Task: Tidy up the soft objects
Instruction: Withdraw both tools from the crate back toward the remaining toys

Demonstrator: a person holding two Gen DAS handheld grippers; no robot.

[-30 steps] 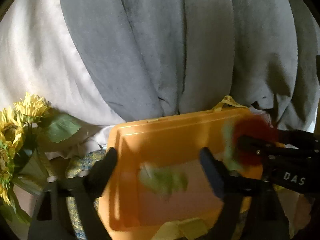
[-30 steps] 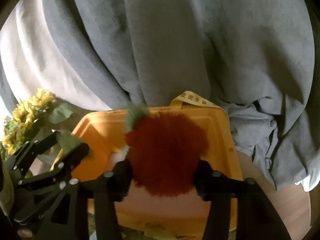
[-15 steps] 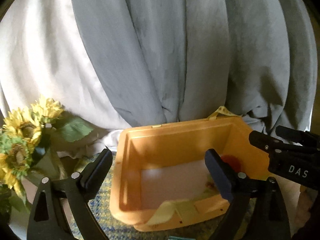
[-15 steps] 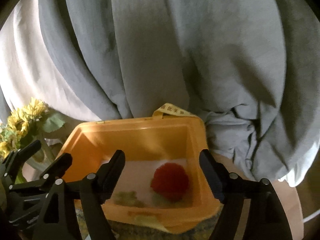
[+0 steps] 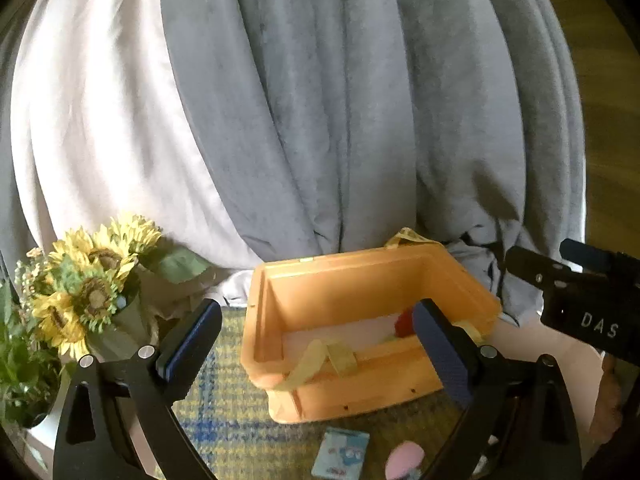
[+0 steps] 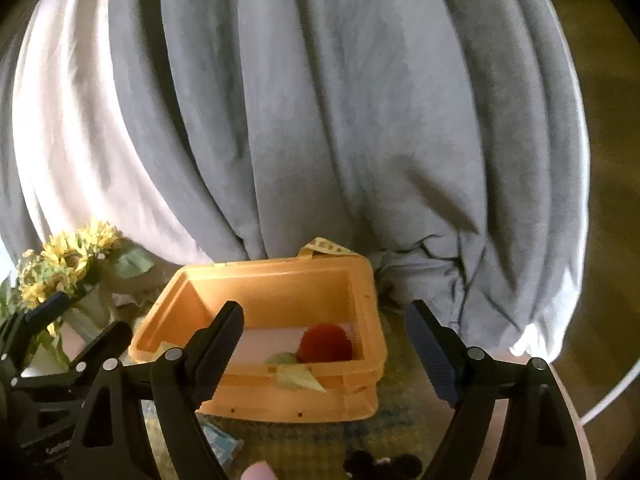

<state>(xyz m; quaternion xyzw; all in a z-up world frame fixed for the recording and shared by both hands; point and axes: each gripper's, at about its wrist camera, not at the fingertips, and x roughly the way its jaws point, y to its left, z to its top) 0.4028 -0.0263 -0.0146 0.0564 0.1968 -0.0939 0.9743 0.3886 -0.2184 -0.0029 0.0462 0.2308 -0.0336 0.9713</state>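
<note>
An orange plastic bin (image 5: 352, 280) (image 6: 280, 280) stands on a checked mat. Inside it lie a red fluffy ball (image 6: 326, 342) (image 5: 404, 322) and a green soft object (image 6: 282, 358). A yellow tape hangs over the bin's front rim (image 5: 320, 358). My left gripper (image 5: 316, 344) is open and empty, in front of the bin. My right gripper (image 6: 324, 340) is open and empty, also in front of and above the bin. On the mat near me lie a light blue packet (image 5: 340, 454), a pink soft thing (image 5: 404, 456) and a dark object (image 6: 380, 464).
Grey and white curtains (image 5: 320, 120) hang behind the bin. A bunch of artificial sunflowers (image 5: 88, 280) in a vase stands at the left. The right gripper's body (image 5: 580, 304) shows at the right of the left wrist view. A round table edge (image 6: 608, 392) runs at the right.
The right gripper let go of the red ball, which now lies in the bin; the green object also dropped in. Both grippers have pulled back from the bin.
</note>
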